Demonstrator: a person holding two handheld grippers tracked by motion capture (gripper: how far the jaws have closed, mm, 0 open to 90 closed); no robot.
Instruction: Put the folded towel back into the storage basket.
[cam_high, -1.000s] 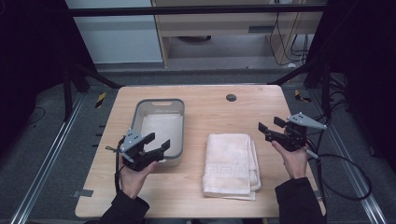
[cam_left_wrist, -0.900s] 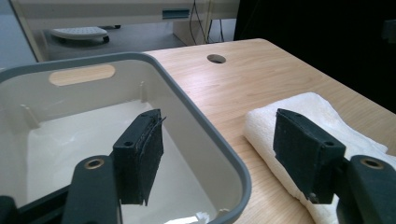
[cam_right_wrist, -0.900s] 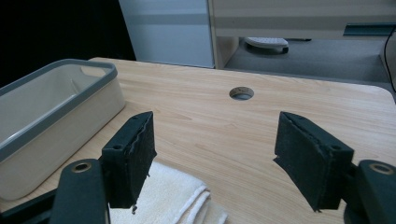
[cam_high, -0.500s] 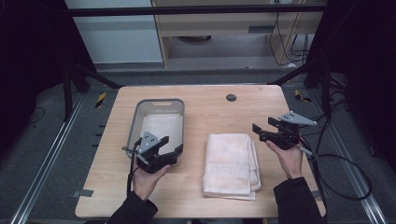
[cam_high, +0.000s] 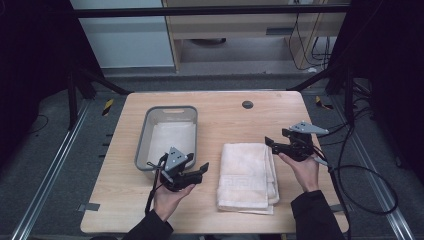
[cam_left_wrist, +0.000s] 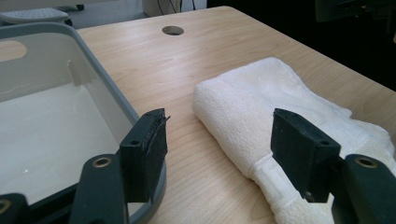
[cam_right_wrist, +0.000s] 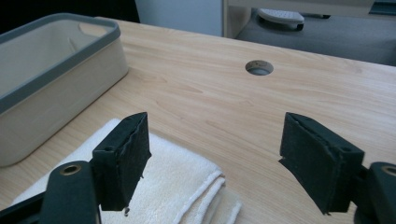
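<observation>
Since the earlier frames the left hand-held gripper (cam_high: 200, 171) has slid rightward from the bin's near left corner toward the middle of the frame, and the right hand-held gripper (cam_high: 270, 143) has drifted left, closer to the towel. The left one now sits low and left of center in the high view, past the near right corner of the grey bin (cam_high: 144, 138), its jaws spread wide and pointing toward the folded white towel (cam_high: 247, 176). In the left gripper view the towel (cam_left_wrist: 280, 112) lies between and beyond the jaws, the bin (cam_left_wrist: 107, 88) at left. The right one hovers at the towel's upper right corner, jaws wide and holding nothing. The towel lies flat on the wooden worktop (cam_high: 225, 120), just right of the bin.
</observation>
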